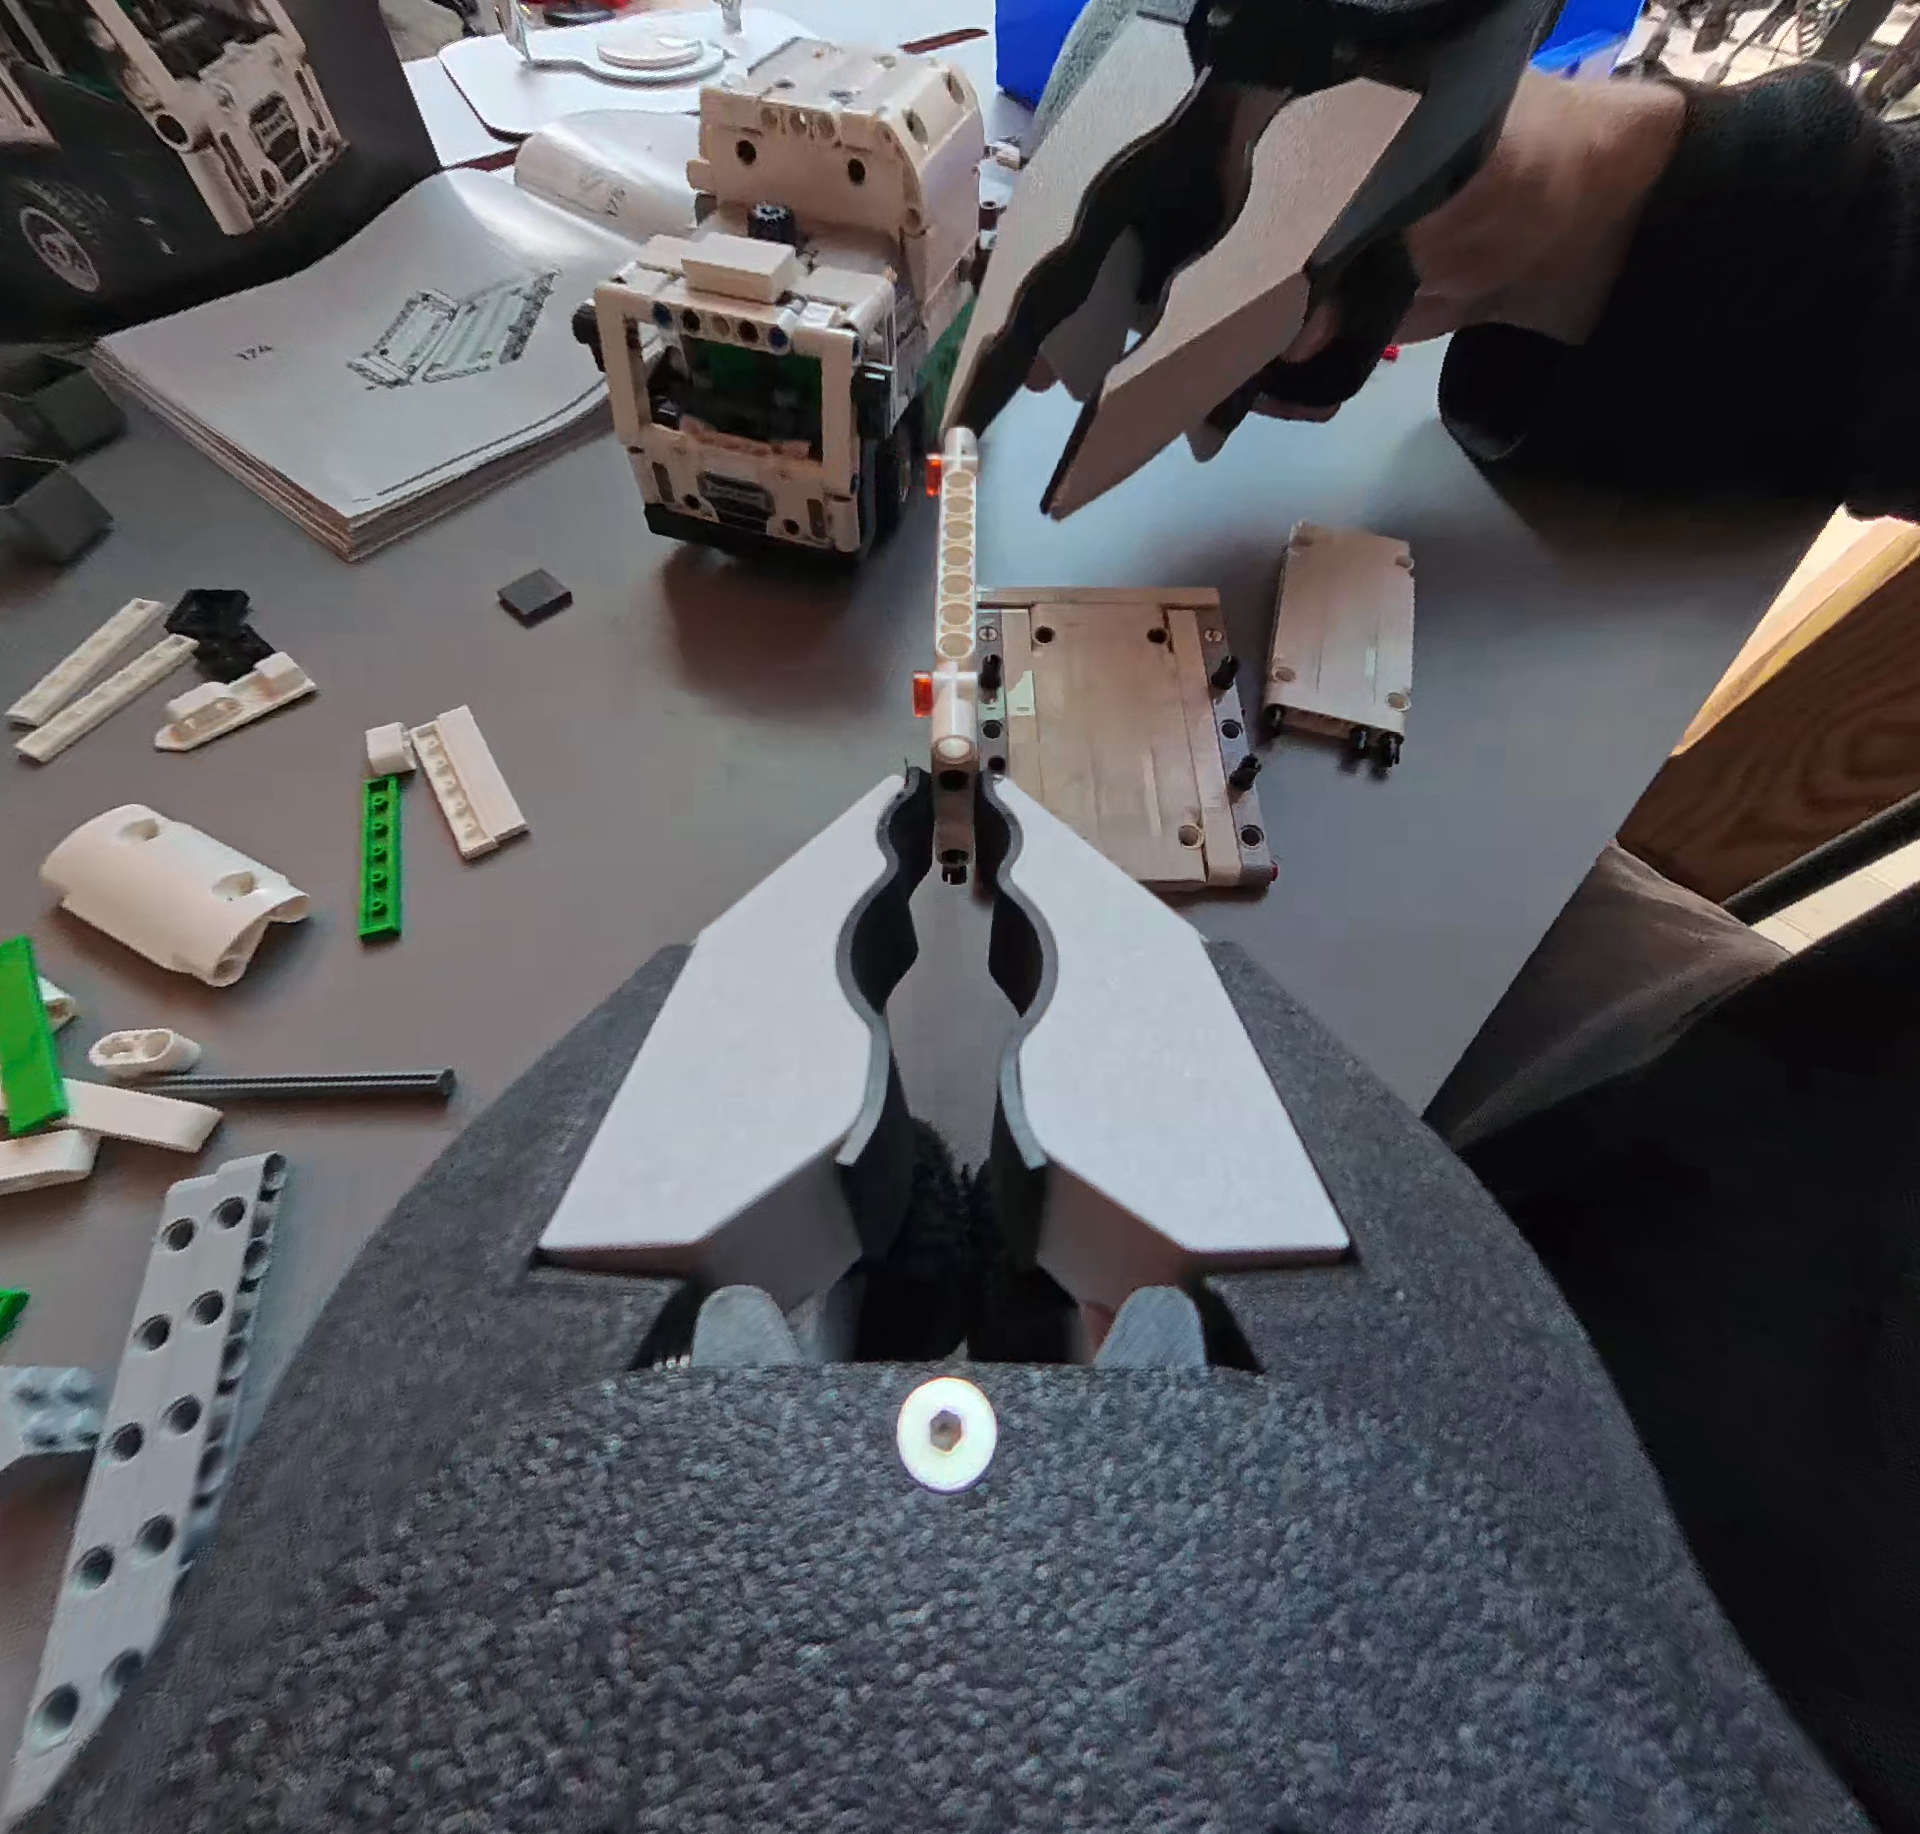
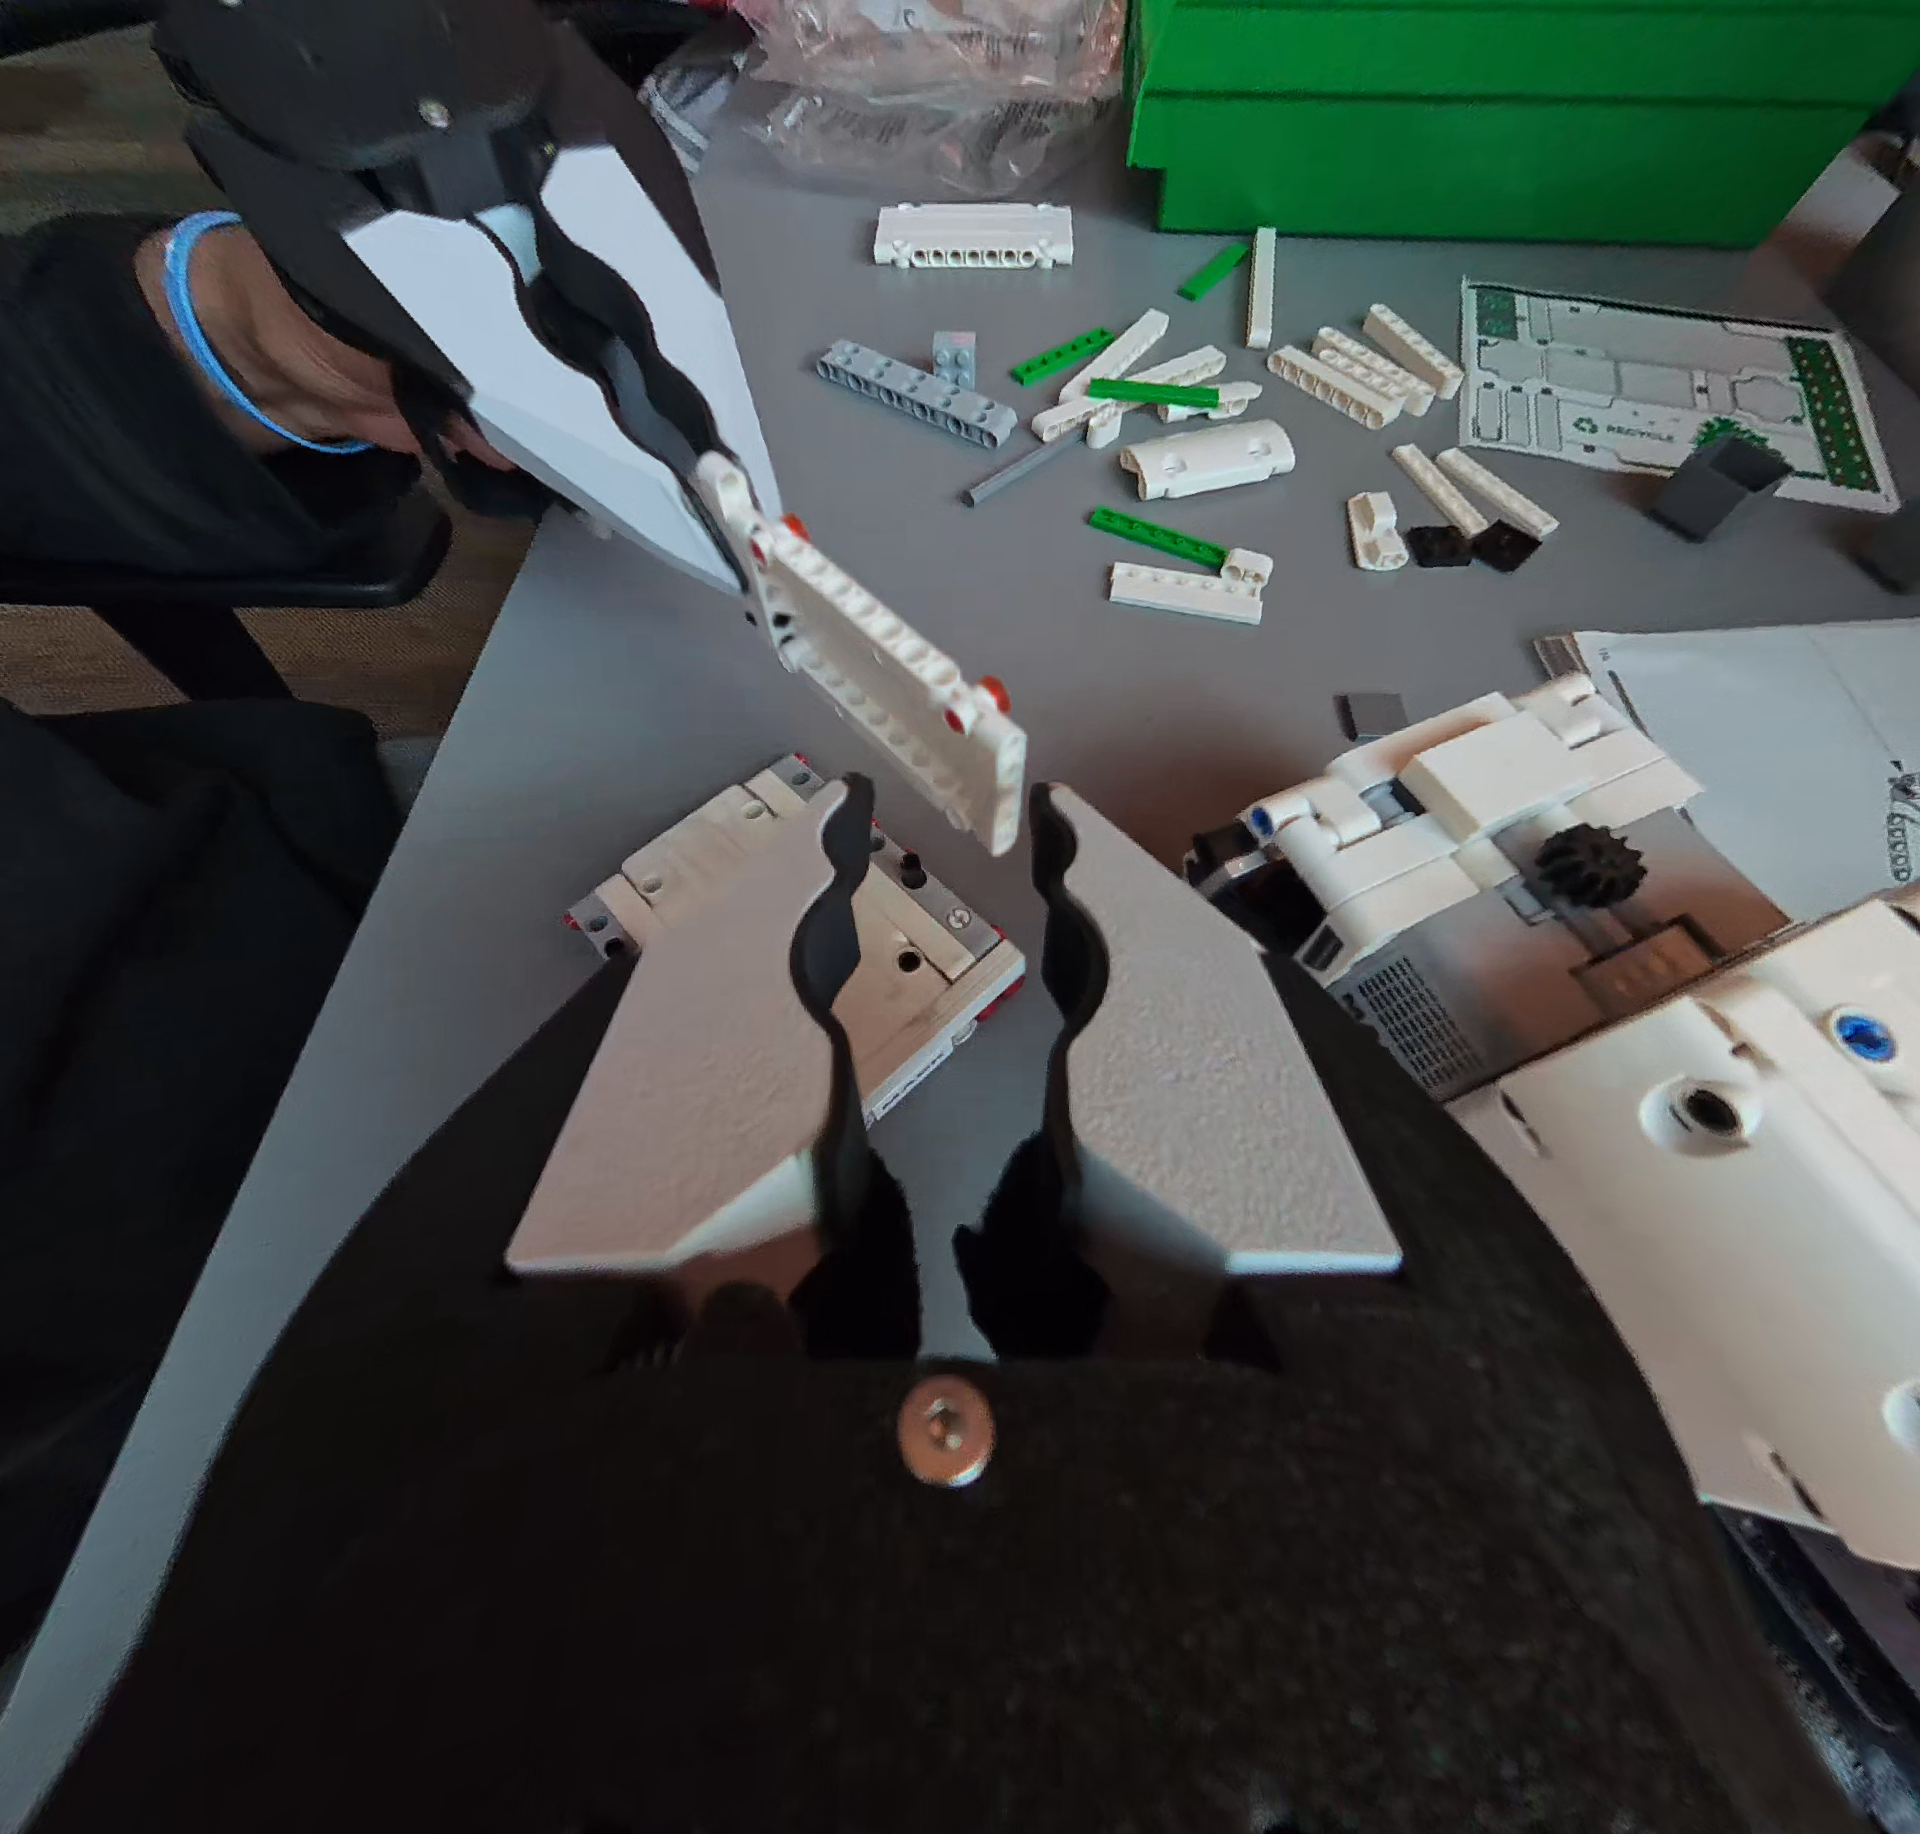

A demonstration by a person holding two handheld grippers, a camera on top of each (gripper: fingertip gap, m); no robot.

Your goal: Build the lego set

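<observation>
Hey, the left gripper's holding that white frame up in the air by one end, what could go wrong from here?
1. The left gripper pinches the white frame only at one end, so it might twist or slip.
2. If dropped, it would likely land on the flat panel below.
3. The open right gripper sits close to the frame's free end and the toy truck; a bump may knock either one.

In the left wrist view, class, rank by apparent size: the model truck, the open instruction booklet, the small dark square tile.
1. Instruction booklet
2. Model truck, close to the booklet, so that order is unsure
3. Dark square tile
</observation>
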